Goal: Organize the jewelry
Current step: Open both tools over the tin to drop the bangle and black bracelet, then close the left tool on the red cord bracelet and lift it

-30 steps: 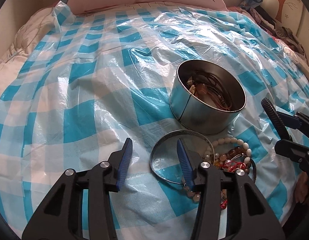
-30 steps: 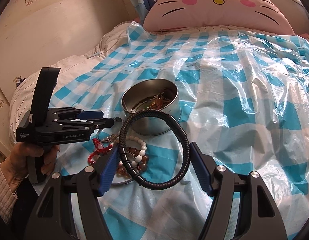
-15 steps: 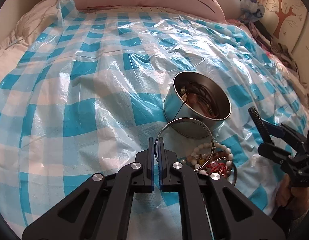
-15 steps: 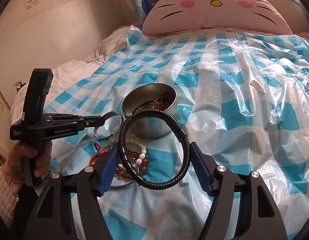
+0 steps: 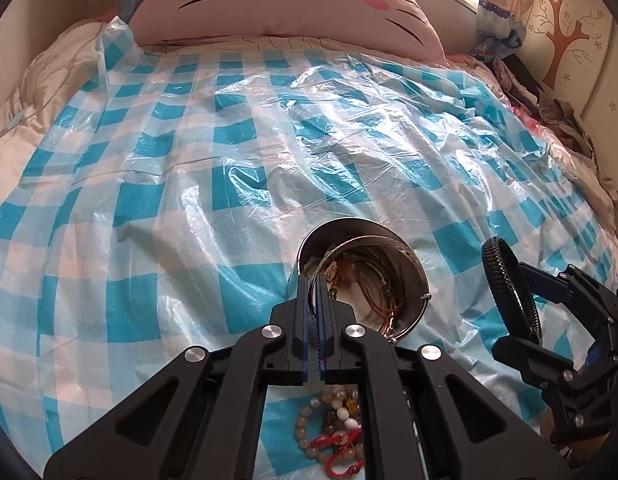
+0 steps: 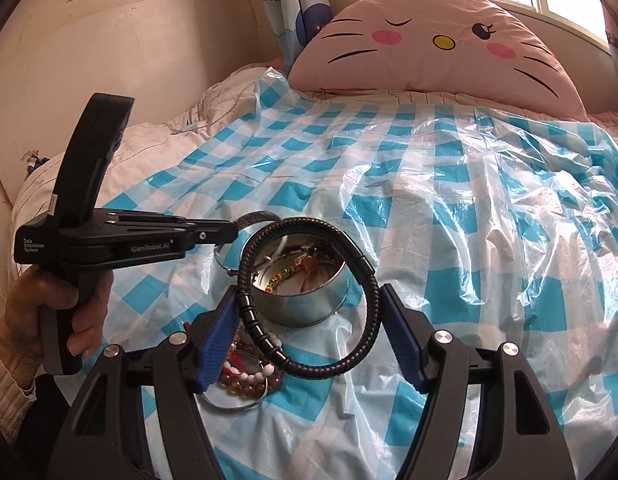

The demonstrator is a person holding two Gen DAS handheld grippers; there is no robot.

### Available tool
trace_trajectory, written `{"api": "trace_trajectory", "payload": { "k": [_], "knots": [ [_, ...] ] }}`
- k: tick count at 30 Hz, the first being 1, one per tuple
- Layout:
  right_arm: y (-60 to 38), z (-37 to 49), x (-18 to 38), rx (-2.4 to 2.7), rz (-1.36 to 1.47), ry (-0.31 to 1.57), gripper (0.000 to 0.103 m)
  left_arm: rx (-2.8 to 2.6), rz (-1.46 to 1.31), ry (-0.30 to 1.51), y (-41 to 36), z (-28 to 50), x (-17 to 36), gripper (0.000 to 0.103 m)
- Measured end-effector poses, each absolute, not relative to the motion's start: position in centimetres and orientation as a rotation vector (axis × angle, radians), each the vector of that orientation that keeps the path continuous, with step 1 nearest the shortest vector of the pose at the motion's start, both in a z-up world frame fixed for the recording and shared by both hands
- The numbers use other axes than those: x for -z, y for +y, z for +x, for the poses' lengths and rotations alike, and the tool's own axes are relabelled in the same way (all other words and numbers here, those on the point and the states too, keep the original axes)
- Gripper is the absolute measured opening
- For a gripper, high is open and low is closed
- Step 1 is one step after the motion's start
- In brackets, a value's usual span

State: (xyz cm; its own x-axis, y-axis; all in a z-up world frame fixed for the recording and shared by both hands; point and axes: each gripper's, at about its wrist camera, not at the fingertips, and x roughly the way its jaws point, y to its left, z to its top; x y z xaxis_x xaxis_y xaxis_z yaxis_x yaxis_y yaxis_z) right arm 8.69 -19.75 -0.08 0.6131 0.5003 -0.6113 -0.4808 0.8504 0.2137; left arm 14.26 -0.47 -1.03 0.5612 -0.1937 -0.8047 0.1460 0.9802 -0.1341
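The left gripper [image 5: 312, 280] has its fingers clenched on a thin silver bangle [image 5: 405, 256], lifted over the tin [image 6: 305, 300] of jewelry. The right gripper [image 6: 309, 320] grasps a black braided bracelet [image 6: 367, 280] between wide-set fingers (its loop frames the tin). Beaded bracelets [image 6: 245, 376] lie on the bed's blue-checked plastic sheet [image 6: 469, 240], near a pink cat pillow [image 6: 429, 44].

A bed [image 6: 121, 160] holds everything. A shiny plastic sheet [image 6: 449, 208] with blue and white squares lies over it. A round metal tin [image 6: 305, 304] sits on the sheet. At 7 o'clock from the tin lies a pile of bead bracelets [image 6: 245, 376]. A big pink cat pillow [image 6: 429, 48] rests at 12 o'clock.
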Motion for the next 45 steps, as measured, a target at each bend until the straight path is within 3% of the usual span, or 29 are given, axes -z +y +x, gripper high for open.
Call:
{"api": "trace_trajectory", "payload": {
  "k": [9, 20, 26, 33, 38, 45],
  "knots": [
    [-17.5, 11.7, 1.1, -0.572, -0.033, 0.735, 0.067, 0.185, -0.052, 0.999, -1.4, 16.2, 2.9, 0.007],
    [-12.0, 14.0, 1.8, -0.608, -0.143, 0.742, 0.07, 0.093, -0.167, 0.917, 3.7, 12.2, 0.4, 0.009],
    [-12.0, 13.0, 2.4, -0.561, -0.148, 0.75, 0.071, 0.082, -0.187, 0.959, 4.0, 9.7, 2.4, 0.021],
    [-16.8, 7.5, 1.9, -0.493, 0.002, 0.714, 0.08, 0.086, -0.157, 0.937, 2.0, 7.4, 2.2, 0.039],
    [-19.4, 5.8, 1.6, -0.429, 0.094, 0.691, 0.084, 0.092, -0.093, 0.941, 0.4, 6.2, 2.5, 0.042],
    [-19.8, 5.9, 1.7, -0.356, 0.064, 0.691, 0.089, 0.093, -0.068, 0.93, -0.2, 5.5, 2.2, 0.054]
  ]
}}
